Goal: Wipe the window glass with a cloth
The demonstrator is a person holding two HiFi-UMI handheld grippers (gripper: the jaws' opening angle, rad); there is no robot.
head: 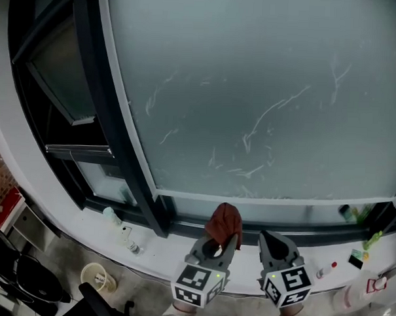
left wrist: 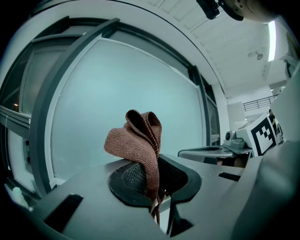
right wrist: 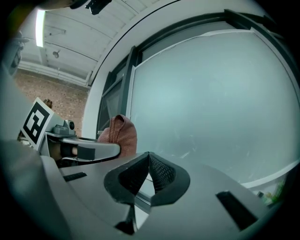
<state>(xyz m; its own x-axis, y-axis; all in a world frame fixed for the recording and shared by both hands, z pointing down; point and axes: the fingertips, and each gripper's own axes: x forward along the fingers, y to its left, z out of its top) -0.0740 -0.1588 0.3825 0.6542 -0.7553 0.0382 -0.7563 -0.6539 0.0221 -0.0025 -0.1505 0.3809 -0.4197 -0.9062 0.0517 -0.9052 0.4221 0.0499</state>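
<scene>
**Mia:** What is the biggest thing here?

**Tom:** The window glass (head: 253, 91). It is foggy, and it fills the space above and ahead of both claws. It has thin white streaks (head: 273, 111) on it.

**Mia:** What goes round it?

**Tom:** A dark frame (head: 114, 118). Its thick bar runs up on the left of the left claw (head: 222, 240). A white sill (head: 167, 254) lies under the claw tips.

**Mia:** What is the left claw doing?

**Tom:** Its jaws are squeezed tight on a brown cloth (head: 225, 219). The cloth sticks up out of the tips in a floppy bunch. In the left gripper view a thin end hangs down between the jaws.

**Mia:** Is the cloth on the glass?

**Tom:** It is near the bottom edge of the glass. I cannot tell if it touches.

**Mia:** And the right claw (head: 273, 242)?

**Tom:** It is just beside the left claw, on that claw's right. Its jaws are closed and the tips meet. Nothing is between them.

**Mia:** Is there anything small?

**Tom:** Little bottles (head: 124, 235) stand on the sill, well off to the left of the left claw.
</scene>
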